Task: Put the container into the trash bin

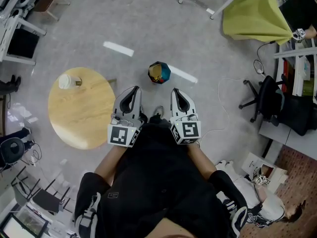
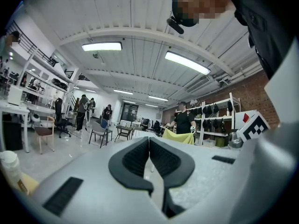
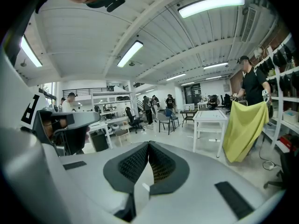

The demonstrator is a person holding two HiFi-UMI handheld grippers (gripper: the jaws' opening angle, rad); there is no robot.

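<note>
Showing left gripper (image 1: pixel 132 91) and right gripper (image 1: pixel 178 91) side by side at the person's waist, both closed on nothing, apparently idle; the container (image 1: pixel 64 81) stands at the round table's (image 1: pixel 84 120) far-left edge, well apart from the colourful floor bin (image 1: pixel 159 72).

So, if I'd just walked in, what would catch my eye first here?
Probably the grey left gripper and right gripper, held side by side in front of the person, fingers closed on nothing. Left of them stands a round wooden table with a white container near its edge. A colourful trash bin sits on the floor just ahead, and a yellow-green cloth hangs at the upper right.
</note>
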